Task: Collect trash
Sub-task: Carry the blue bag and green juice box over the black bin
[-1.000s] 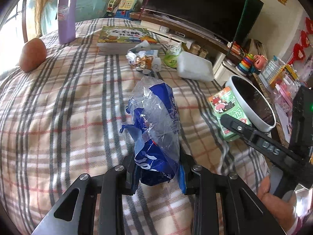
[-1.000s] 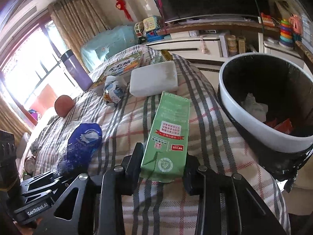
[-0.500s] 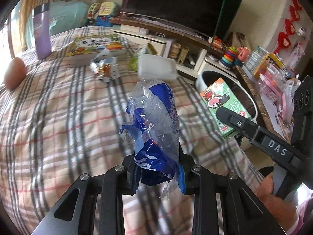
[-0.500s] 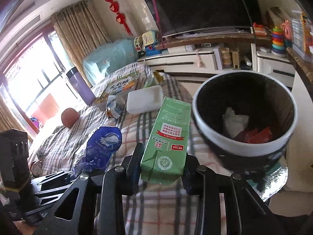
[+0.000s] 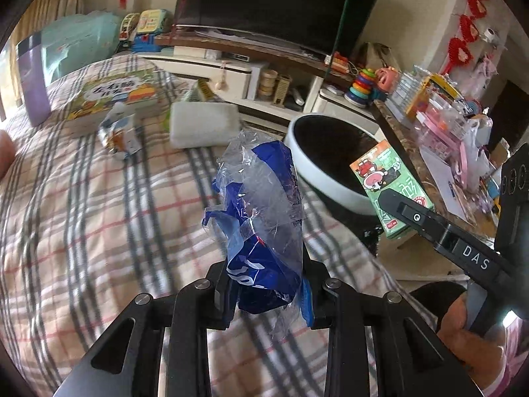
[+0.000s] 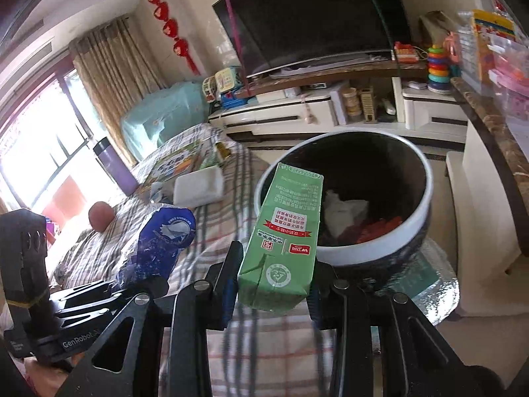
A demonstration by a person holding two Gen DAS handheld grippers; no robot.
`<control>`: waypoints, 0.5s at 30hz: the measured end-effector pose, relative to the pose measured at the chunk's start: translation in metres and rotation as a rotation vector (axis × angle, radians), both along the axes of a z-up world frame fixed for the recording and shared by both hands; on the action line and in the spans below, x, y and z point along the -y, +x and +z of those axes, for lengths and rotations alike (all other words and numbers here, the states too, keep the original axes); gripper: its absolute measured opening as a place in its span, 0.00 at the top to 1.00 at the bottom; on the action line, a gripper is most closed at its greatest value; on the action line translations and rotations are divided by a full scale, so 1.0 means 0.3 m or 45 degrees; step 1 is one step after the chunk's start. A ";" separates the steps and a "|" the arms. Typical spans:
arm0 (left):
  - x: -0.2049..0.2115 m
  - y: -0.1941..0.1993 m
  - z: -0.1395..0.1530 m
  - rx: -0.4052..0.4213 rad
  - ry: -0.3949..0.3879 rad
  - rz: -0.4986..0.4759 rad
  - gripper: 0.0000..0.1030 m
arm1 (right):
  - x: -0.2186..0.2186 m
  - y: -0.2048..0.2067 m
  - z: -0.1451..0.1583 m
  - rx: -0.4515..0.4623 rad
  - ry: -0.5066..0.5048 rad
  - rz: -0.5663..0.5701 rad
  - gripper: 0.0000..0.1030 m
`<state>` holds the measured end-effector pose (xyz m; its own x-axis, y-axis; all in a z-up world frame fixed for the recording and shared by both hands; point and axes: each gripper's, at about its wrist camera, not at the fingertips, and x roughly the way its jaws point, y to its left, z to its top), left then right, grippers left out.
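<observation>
The left gripper had its fingers clamped on the lower end of a crumpled blue plastic bag, which stood up from them above the plaid bed cover. The right gripper had its fingers pressed against both sides of a green carton, gripping it near its base so that its far end reached over the near rim of the white-rimmed trash bin. The bin stood just beside the bed's edge, lined in black, with crumpled white paper and red scraps lying inside. In the left wrist view the carton showed at the right, held over the bin's rim, with a hand wrapped around the right gripper's handle below it. Farther back on the bed lay a white foam block, a small crumpled wrapper, a picture book and a purple flask. Beyond stood a low TV cabinet carrying a dark television.
</observation>
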<state>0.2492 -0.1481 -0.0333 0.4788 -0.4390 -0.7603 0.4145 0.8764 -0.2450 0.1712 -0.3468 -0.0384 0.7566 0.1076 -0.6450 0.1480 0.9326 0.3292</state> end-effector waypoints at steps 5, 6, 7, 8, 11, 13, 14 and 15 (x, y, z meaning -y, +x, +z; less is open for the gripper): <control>0.063 0.024 0.000 0.006 0.009 -0.044 0.72 | 0.049 -0.014 -0.003 0.000 0.000 -0.036 0.66; 0.071 0.029 -0.002 0.007 0.010 -0.049 0.72 | 0.060 -0.015 -0.005 -0.001 0.001 -0.044 0.66; 0.082 0.034 -0.002 0.008 0.012 -0.056 0.72 | 0.071 -0.017 -0.006 -0.001 0.003 -0.053 0.66; 0.093 0.040 -0.003 0.009 0.014 -0.063 0.72 | 0.079 -0.019 -0.008 -0.002 0.005 -0.058 0.66; 0.120 0.056 -0.003 0.013 0.016 -0.080 0.72 | 0.105 -0.022 -0.009 0.000 0.006 -0.076 0.66; 0.138 0.066 -0.003 0.016 0.020 -0.090 0.72 | 0.122 -0.024 -0.007 0.003 0.011 -0.086 0.66; 0.150 0.073 -0.002 0.016 0.020 -0.096 0.72 | 0.129 -0.022 -0.006 0.003 0.014 -0.089 0.66; 0.158 0.079 0.000 0.017 0.021 -0.101 0.72 | 0.135 -0.022 -0.006 0.004 0.015 -0.092 0.66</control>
